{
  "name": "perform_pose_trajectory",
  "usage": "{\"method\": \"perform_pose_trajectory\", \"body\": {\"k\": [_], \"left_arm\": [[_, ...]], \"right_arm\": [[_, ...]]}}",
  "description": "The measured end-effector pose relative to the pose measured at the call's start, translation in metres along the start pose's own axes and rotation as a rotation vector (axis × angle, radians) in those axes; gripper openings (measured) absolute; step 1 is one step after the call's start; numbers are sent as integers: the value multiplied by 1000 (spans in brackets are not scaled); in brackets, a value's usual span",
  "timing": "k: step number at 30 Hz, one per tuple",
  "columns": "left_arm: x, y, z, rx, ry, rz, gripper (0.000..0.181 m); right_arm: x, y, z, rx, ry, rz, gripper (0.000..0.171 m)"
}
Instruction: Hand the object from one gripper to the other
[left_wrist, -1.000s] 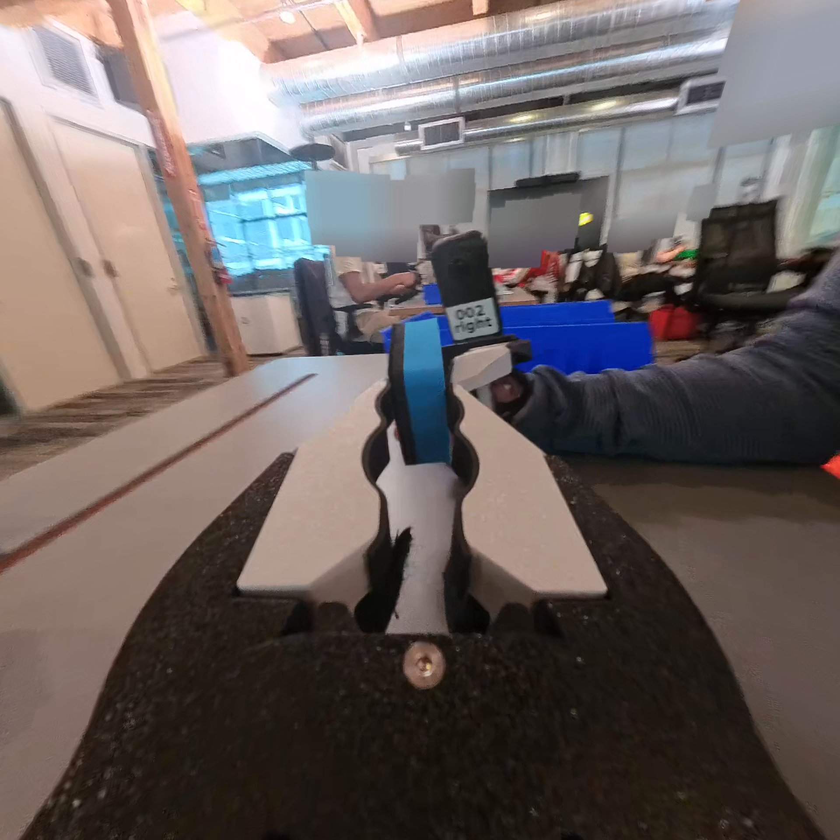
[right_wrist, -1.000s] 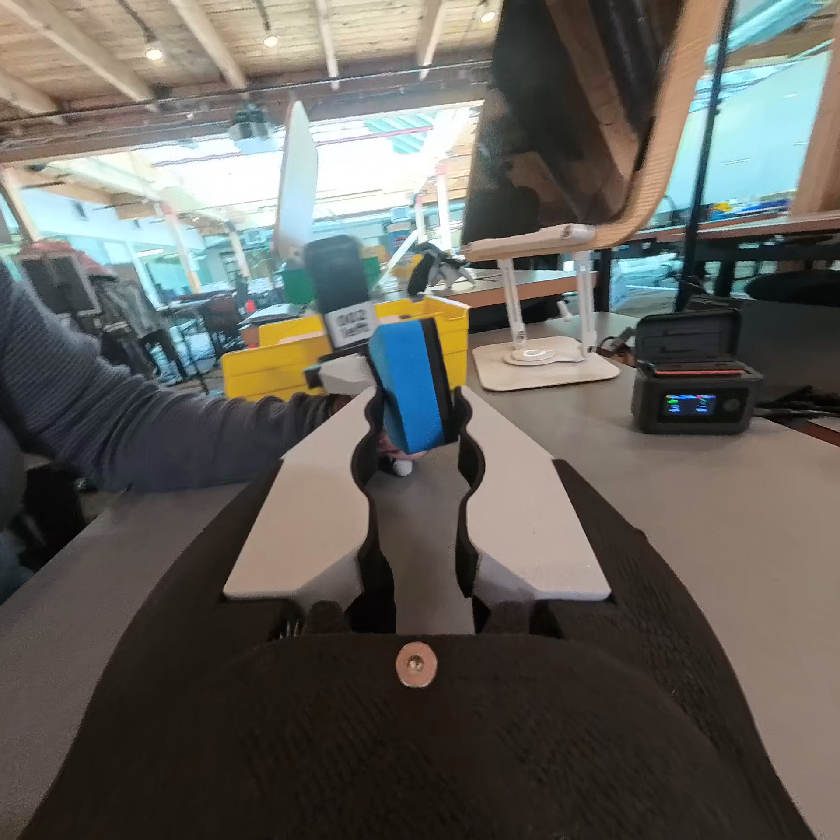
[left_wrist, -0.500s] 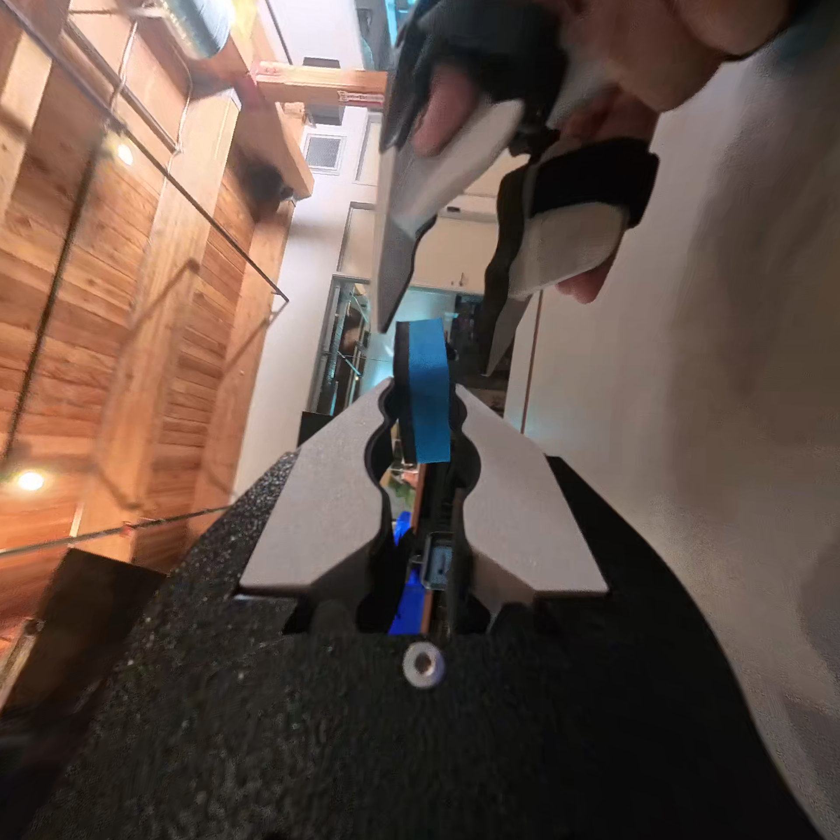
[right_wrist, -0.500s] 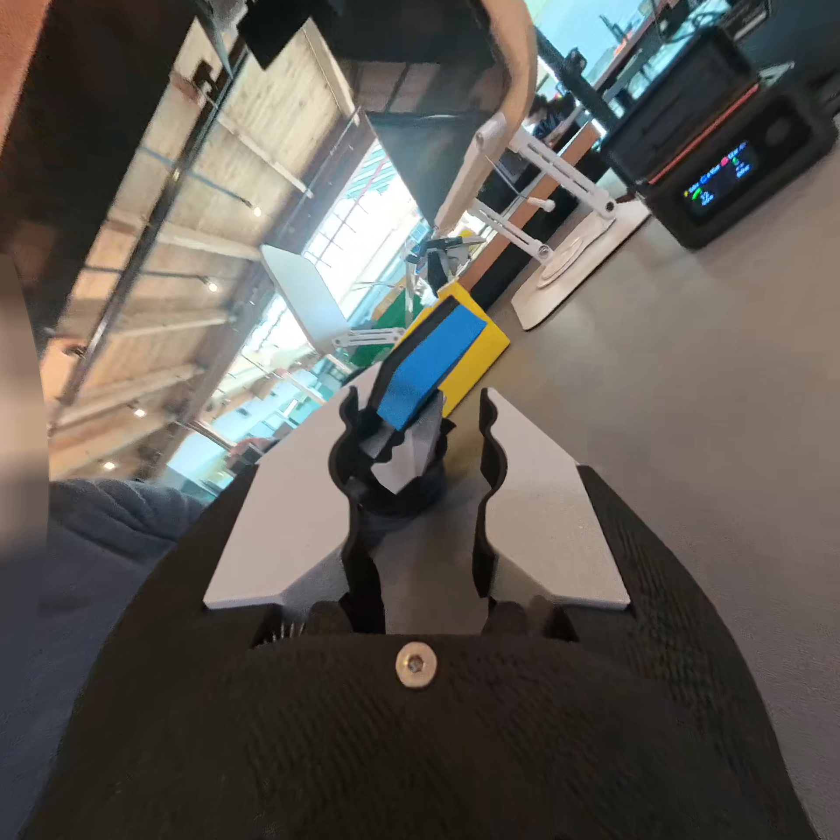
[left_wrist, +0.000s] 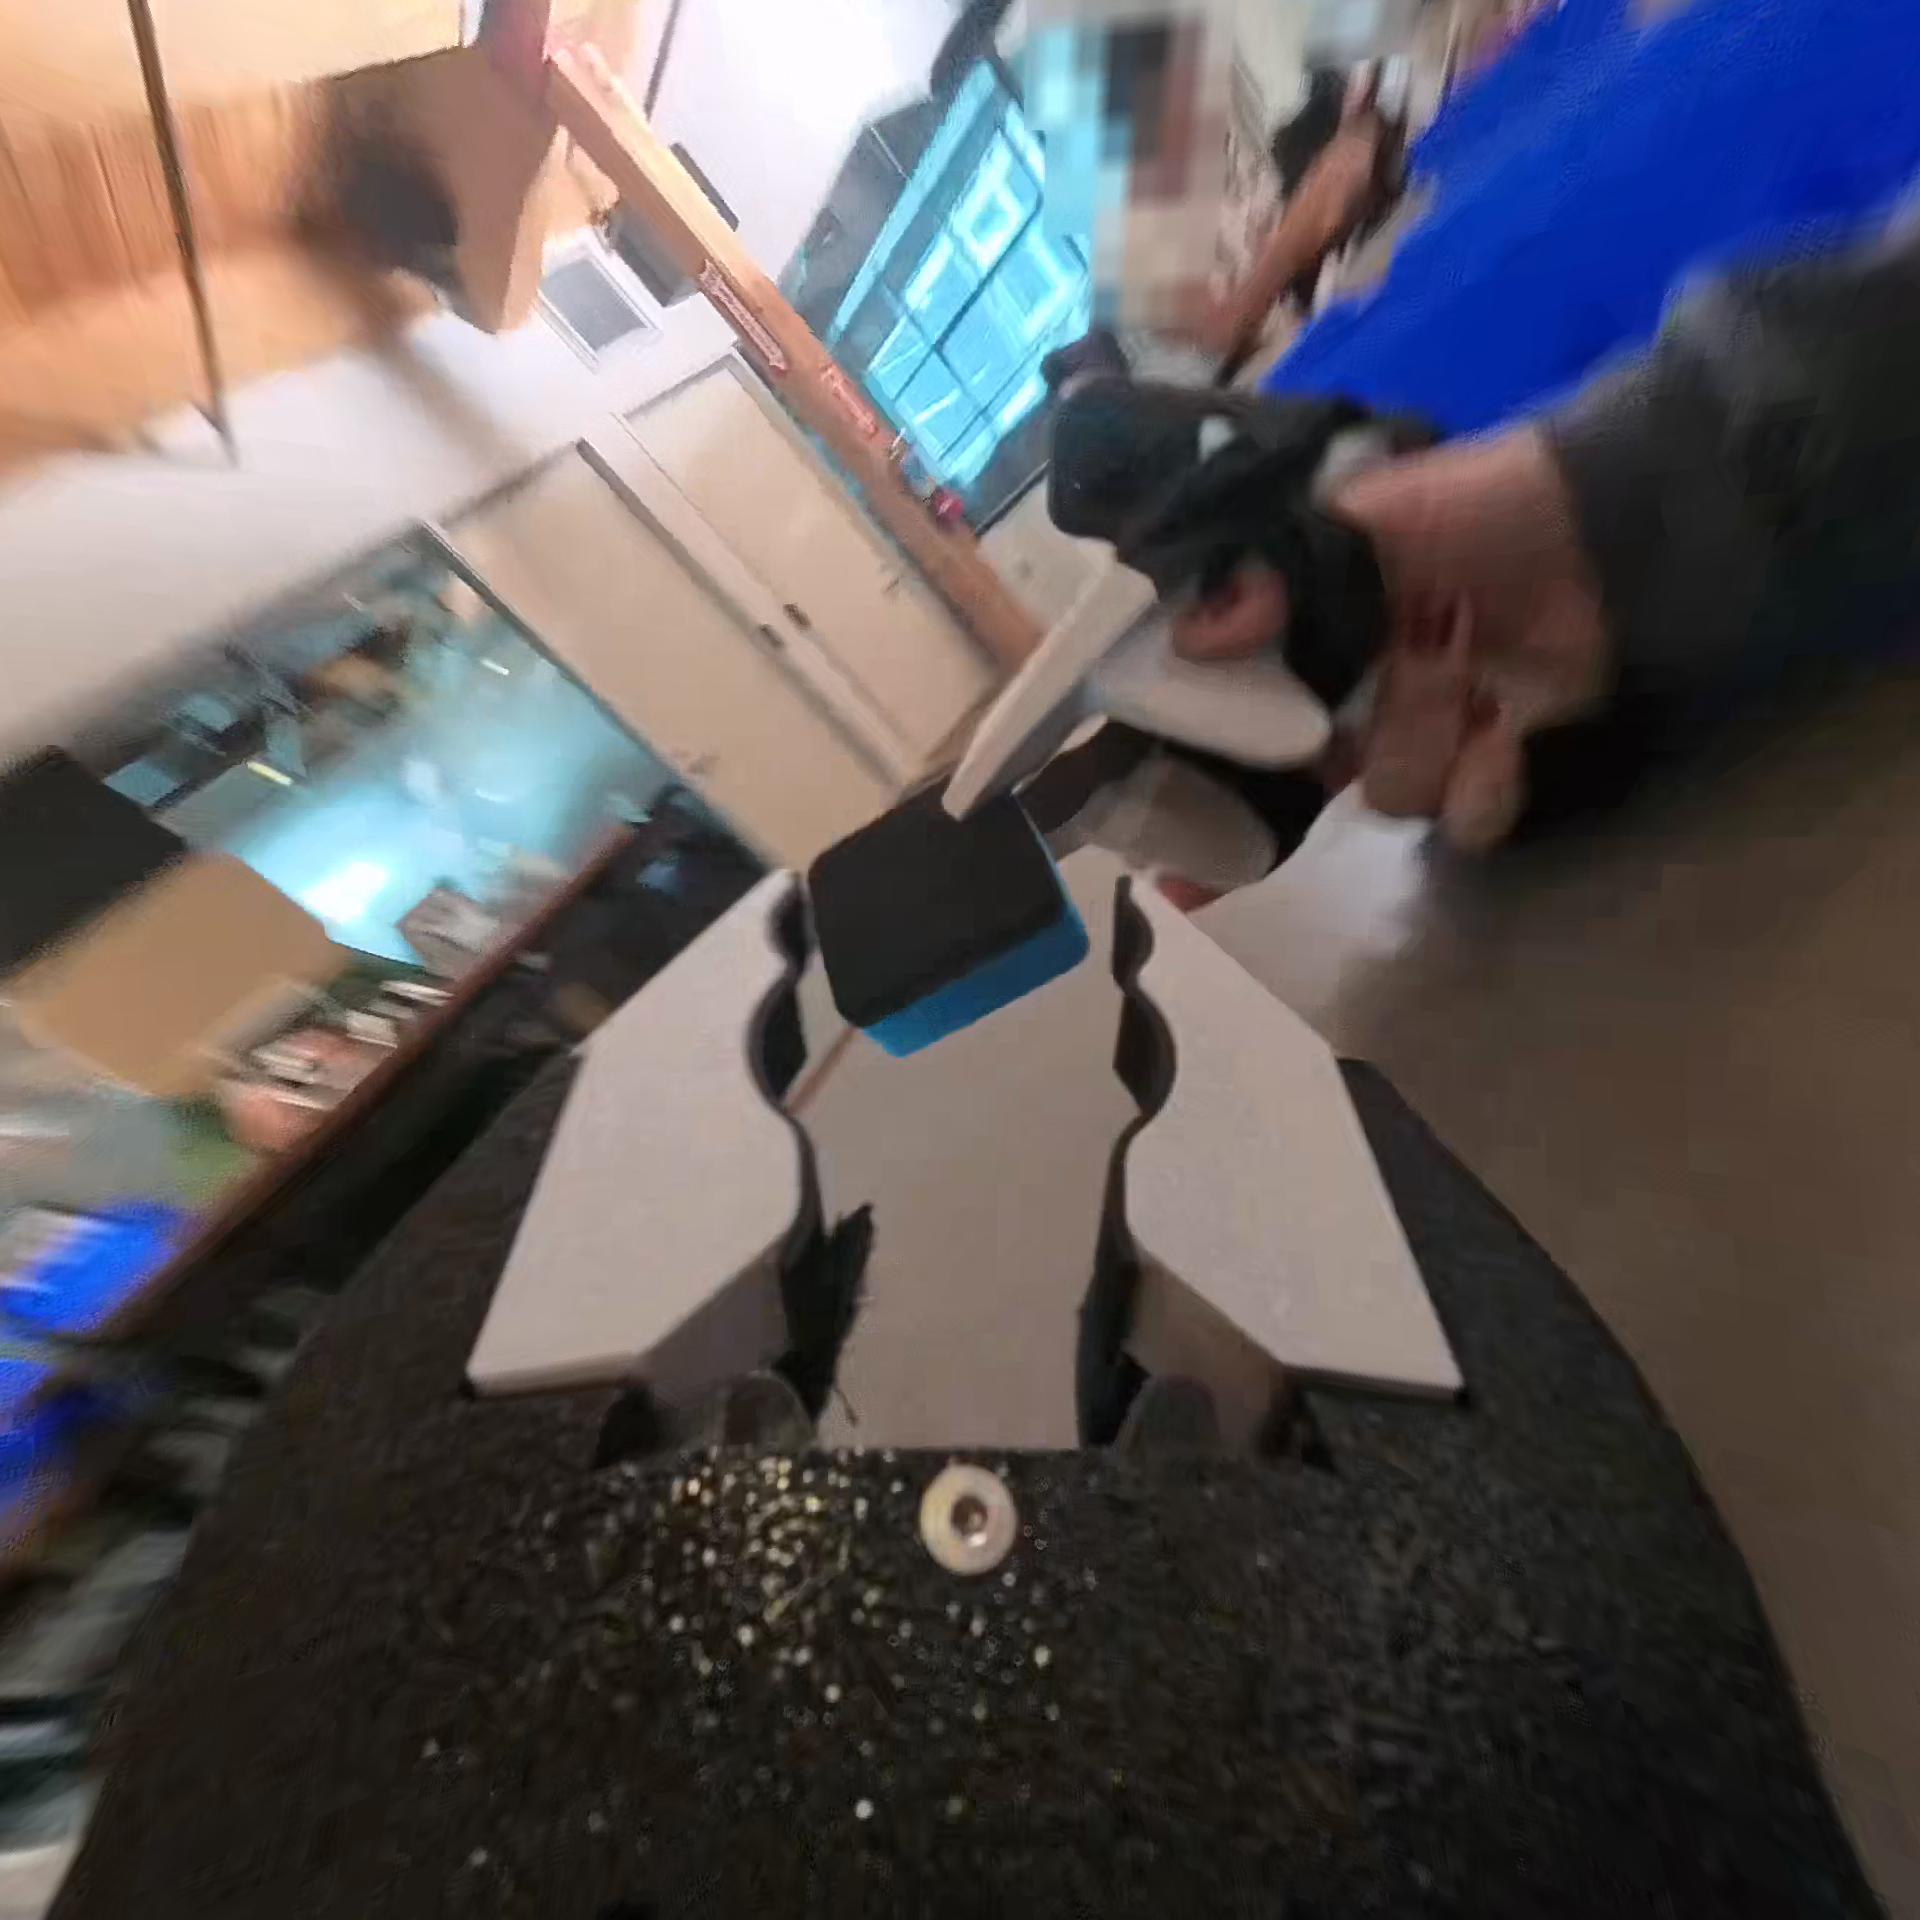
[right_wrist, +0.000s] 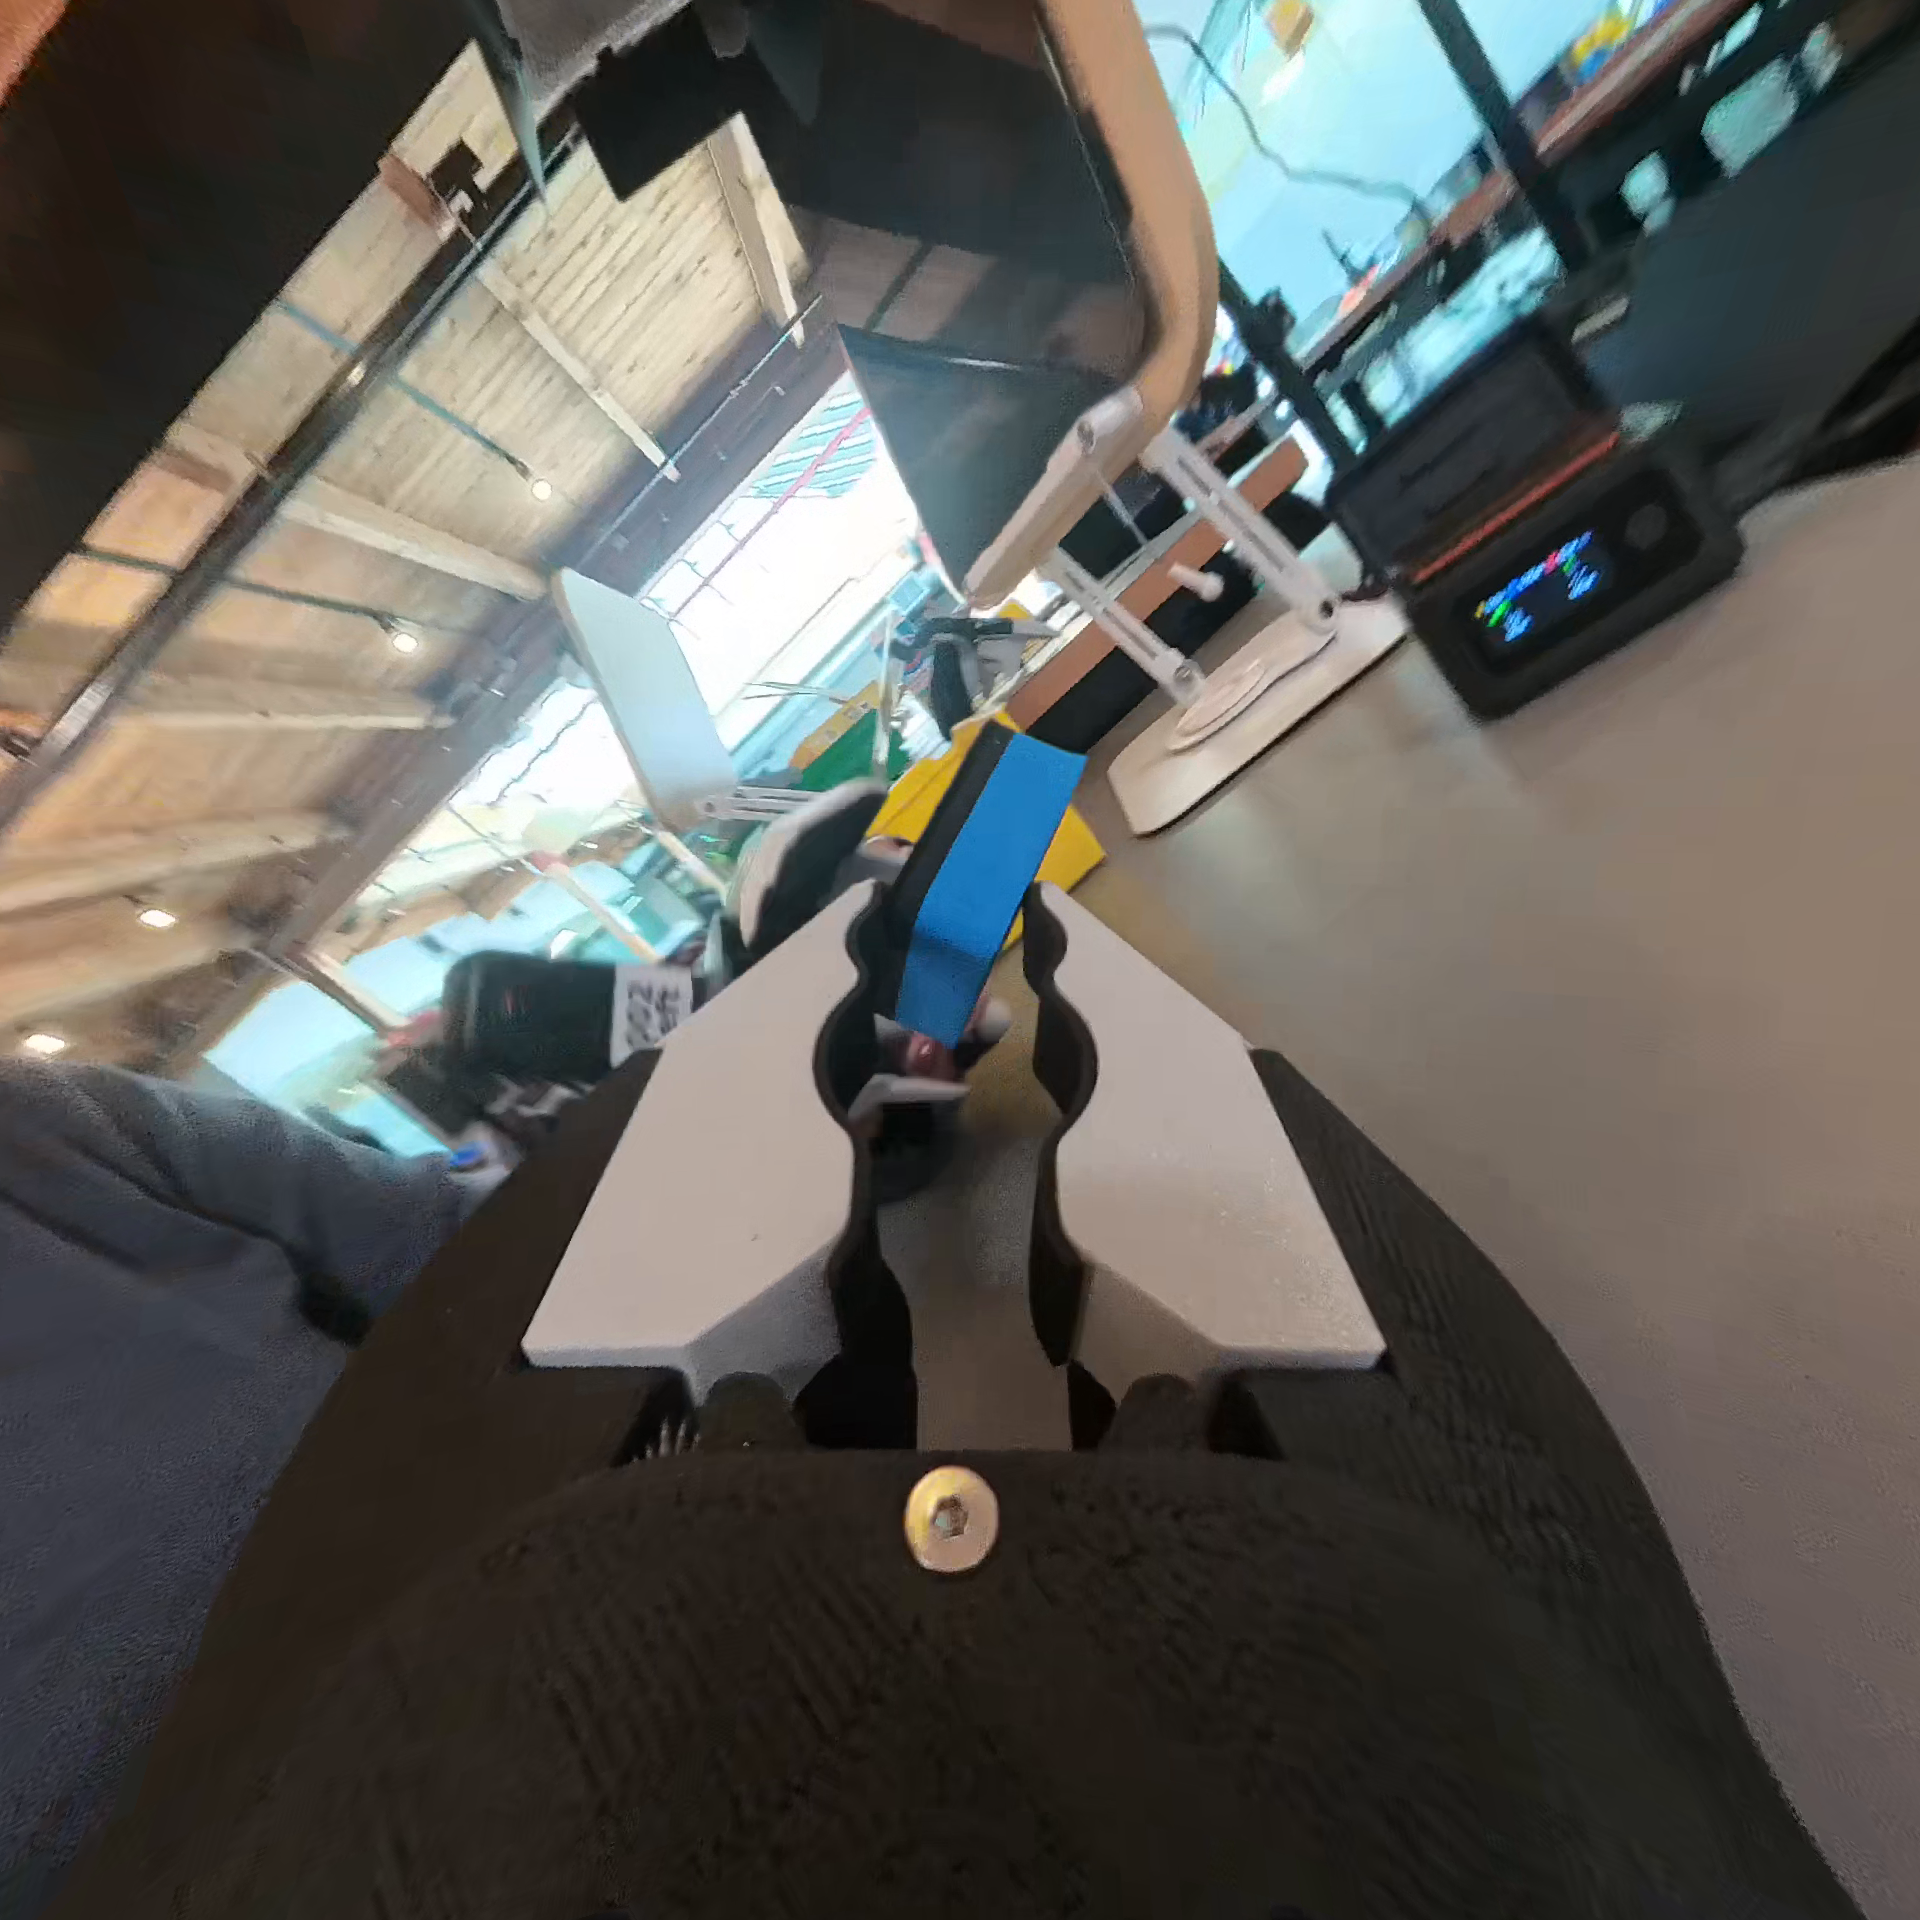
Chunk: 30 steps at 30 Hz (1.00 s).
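Left gripper (left_wrist: 961, 914) jaws spread wide, gripping nothing. Blue-and-black block (left_wrist: 948, 935) hangs between its tips, tilted, pinched at its 1 o'clock corner by the right gripper (right_wrist: 951, 925), jaws clamped on it. Left view blurred; block apparently clear of left fingers (left_wrist: 665, 1153). Grey table (right_wrist: 1558, 1039) beneath.

Left wrist view is heavily motion-blurred; right wrist view sharper, with blown-out windows (right_wrist: 769, 582) and wide-angle edge bending.
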<state>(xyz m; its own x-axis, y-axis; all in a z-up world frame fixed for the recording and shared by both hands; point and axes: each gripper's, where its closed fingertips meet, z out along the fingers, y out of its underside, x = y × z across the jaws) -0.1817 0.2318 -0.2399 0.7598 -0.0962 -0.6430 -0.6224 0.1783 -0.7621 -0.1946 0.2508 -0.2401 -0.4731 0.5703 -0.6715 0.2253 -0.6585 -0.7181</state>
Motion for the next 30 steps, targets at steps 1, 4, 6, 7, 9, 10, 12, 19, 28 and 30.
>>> {"method": "perform_pose_trajectory", "body": {"k": [1,4,6,7,9,10,12,19,28,30], "left_arm": [[-4,-2,-1,33,31,-160,61],[-8,-6,-4,135,160,-548,77],[-15,-4,-6,169,199,-689,73],[-16,-6,-8,196,236,-747,68],[-14,-14,-14,259,330,-845,54],[-11,-20,-18,292,395,-878,43],[-6,-26,-23,327,489,-934,26],[-29,-28,-24,403,251,-821,16],[-35,-16,-23,379,411,-1218,28],[-36,-4,-16,317,463,-1401,60]], "right_arm": [[-1,-3,-1,13,12,-66,23],[-13,-9,-3,40,22,-324,23],[-29,-4,-3,19,-17,-497,23],[-36,1,-3,-7,-47,-550,23],[-45,11,-5,-55,-106,-576,23],[-48,14,-5,-63,-129,-569,22],[-53,17,-7,-74,-172,-547,23],[-37,5,2,-17,-88,-391,39],[-35,7,6,-19,13,-631,18],[-29,1,6,2,121,-841,18]]}}
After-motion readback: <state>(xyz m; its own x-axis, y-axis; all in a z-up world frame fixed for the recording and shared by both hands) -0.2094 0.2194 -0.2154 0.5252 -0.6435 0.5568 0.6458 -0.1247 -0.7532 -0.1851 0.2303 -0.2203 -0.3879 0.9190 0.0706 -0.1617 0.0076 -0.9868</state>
